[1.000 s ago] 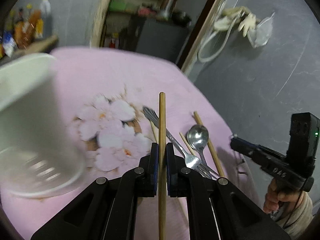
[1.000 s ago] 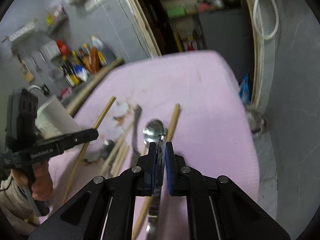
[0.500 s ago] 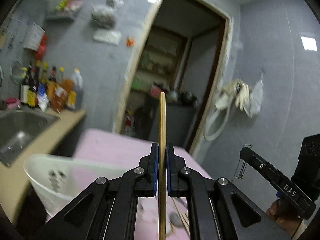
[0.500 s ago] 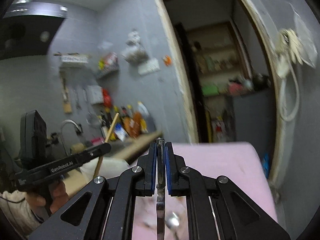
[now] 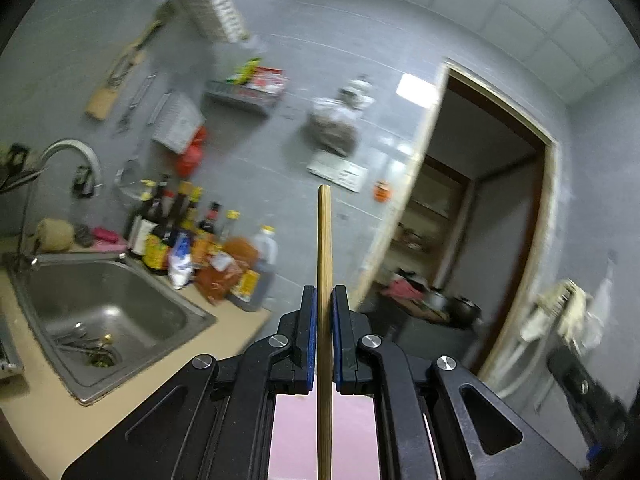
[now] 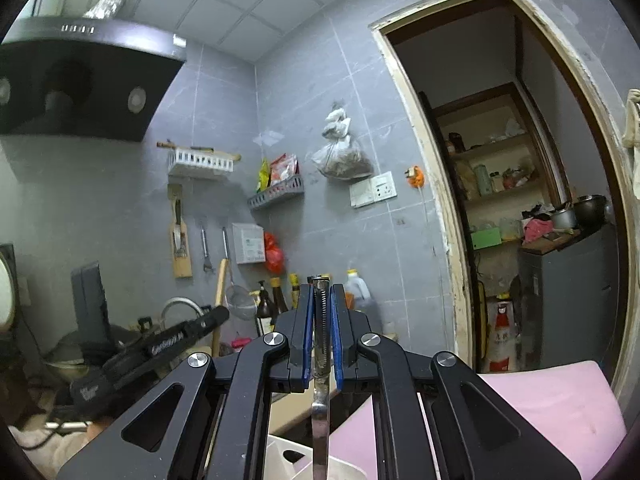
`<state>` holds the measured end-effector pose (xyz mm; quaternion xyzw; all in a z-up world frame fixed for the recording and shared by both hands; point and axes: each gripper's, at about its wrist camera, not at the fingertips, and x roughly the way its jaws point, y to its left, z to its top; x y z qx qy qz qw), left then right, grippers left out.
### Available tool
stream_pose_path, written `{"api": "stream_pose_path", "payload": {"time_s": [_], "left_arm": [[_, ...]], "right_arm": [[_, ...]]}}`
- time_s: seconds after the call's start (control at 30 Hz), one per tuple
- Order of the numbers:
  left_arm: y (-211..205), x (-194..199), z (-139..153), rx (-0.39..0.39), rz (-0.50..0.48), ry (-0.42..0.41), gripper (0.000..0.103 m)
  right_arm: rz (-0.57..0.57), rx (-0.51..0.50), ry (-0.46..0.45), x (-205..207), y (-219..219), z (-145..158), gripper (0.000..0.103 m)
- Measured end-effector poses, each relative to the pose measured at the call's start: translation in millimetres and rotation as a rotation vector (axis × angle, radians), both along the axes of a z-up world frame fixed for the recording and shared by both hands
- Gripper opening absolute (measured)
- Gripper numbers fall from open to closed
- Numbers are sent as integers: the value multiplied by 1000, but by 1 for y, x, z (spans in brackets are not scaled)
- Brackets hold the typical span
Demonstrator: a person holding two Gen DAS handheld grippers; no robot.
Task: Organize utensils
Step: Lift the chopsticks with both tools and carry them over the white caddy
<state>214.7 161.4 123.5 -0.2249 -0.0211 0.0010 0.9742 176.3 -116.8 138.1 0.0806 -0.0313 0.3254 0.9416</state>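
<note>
Pink cloth [image 6: 560, 400]; grey tiled wall [image 6: 312, 80].

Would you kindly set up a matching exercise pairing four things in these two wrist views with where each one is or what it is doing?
Things:
1. wooden chopstick
2. metal utensil handle
3. steel sink
4. white basket

Places or states:
A. set into the beige counter, beside the bottles
B. clamped in the left gripper, pointing forward
C. below the right gripper, at the edge of the pink cloth
D. clamped in the right gripper, hanging down behind the pads

Pairs: 1-B, 2-D, 3-A, 4-C
</note>
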Motion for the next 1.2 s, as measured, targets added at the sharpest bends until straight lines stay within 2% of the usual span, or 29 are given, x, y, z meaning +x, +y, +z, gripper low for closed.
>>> {"api": "stream_pose_path", "payload": {"time_s": [0.1, 0.23, 0.43, 0.73, 1.0, 1.2], "left_arm": [[15, 3, -13, -49, 69, 11, 5], [19, 1, -24, -63, 142, 4, 5], [7, -12, -30, -3, 200, -6, 5], [-13, -20, -53, 76, 174, 68, 5], [-29, -20, -66, 152, 73, 179, 5], [-39, -25, -73, 178, -18, 233, 5]], "right_arm": [[-8, -34, -2, 5, 10, -16, 6], [-12, -67, 15, 11, 18, -33, 6], [-5, -96, 54, 15, 21, -52, 6], [3, -154, 132, 19, 25, -69, 7], [11, -190, 220, 23, 27, -82, 7], [16, -199, 229, 19, 26, -84, 11]]}}
